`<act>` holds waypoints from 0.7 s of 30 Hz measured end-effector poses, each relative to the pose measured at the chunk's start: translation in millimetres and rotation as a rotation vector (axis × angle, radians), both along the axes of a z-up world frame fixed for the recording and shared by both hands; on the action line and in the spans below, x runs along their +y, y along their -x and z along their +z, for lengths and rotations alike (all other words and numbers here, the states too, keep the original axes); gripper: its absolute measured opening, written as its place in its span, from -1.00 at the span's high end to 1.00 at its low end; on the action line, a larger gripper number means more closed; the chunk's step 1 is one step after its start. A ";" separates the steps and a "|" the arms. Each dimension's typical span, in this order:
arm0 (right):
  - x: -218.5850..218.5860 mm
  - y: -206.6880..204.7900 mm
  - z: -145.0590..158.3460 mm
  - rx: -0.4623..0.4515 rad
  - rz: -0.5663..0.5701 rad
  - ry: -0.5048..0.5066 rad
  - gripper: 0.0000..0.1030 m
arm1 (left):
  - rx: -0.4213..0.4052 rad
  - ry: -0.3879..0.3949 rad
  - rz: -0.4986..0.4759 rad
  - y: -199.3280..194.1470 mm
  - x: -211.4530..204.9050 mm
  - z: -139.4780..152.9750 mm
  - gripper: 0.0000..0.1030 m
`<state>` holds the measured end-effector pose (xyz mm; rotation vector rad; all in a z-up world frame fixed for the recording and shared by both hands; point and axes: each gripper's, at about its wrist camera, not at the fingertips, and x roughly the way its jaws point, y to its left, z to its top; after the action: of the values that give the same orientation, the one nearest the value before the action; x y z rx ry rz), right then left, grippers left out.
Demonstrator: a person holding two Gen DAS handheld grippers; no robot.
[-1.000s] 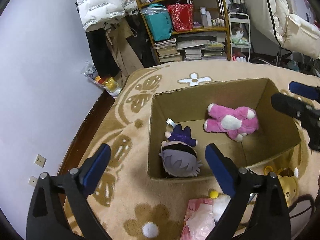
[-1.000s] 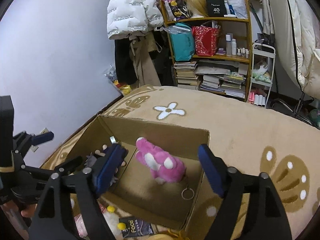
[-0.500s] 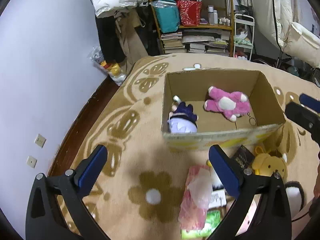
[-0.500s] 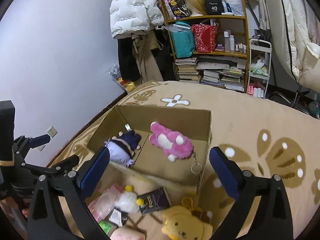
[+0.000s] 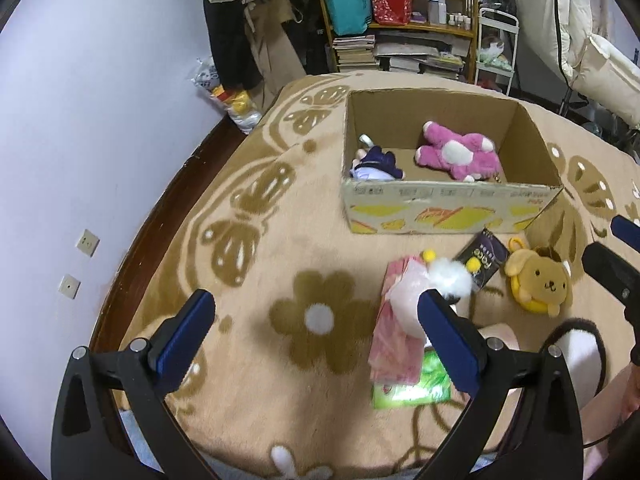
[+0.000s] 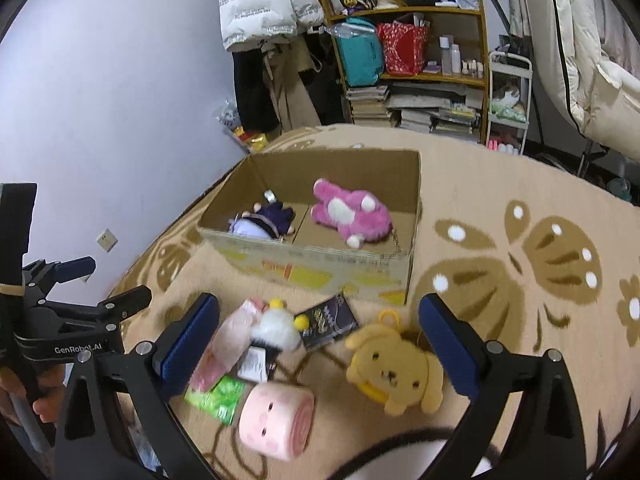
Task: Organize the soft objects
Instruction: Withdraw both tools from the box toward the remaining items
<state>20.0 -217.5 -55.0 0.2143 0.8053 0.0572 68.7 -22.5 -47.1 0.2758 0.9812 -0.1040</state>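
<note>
Surface: beige carpet (image 5: pixel 256 248) with brown flower and butterfly figures, covering the floor up to a dark skirting board along a pale lilac wall (image 5: pixel 80 128) on the left, which carries two sockets.

Room, far side: wooden shelf unit (image 6: pixel 416 44) with stacked books, a teal bag and a red bag; white puffer jacket (image 6: pixel 268 0) hanging to its left; white wire trolley (image 6: pixel 510 96) to its right.

Cardboard box (image 5: pixel 448 210): open-topped, standing on the carpet, long axis running left to right, yellow print on the near wall. Contents: pink plush (image 5: pixel 460 154) lying right of centre, long axis roughly left to right; purple-clad doll (image 5: pixel 376 164) in the left part, pale head toward the near wall.

Loose items on the carpet, just near of the box: white fluffy toy (image 6: pixel 278 328) with yellow pompoms, lying on a pink packet (image 6: pixel 224 340); dark card pack (image 6: pixel 330 320); yellow bear plush (image 6: pixel 394 364), face up, head loop toward the box; green packet (image 6: pixel 218 396); pink roll cushion (image 6: pixel 276 420), nearest of all, lying on its side.

Left gripper (image 5: pixel 316 342): jaws spread, nothing between them, above bare carpet left of the loose items.

Right gripper (image 6: pixel 320 346): jaws have just been opening and stand wide, nothing clasped, above the loose items.
</note>
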 end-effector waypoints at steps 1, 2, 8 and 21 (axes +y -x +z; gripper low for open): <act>1.8 2.4 -0.7 0.008 0.000 0.000 -1.00 | 0.001 -0.004 0.005 3.5 1.9 0.7 -0.95; 3.2 4.6 -1.4 0.016 0.000 0.000 -1.00 | 0.000 -0.004 0.007 4.6 3.7 1.9 -0.95; 16.5 16.4 -7.3 0.059 0.016 0.003 -1.00 | 0.015 0.009 0.032 13.2 11.7 7.0 -0.95; 32.9 9.0 -31.3 0.165 0.046 0.016 -1.00 | 0.117 0.002 0.044 6.2 14.3 -17.8 -0.95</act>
<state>11.0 -184.6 -86.2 0.1867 0.9744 0.0771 62.5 -8.2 -64.9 0.2482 1.1029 -0.0813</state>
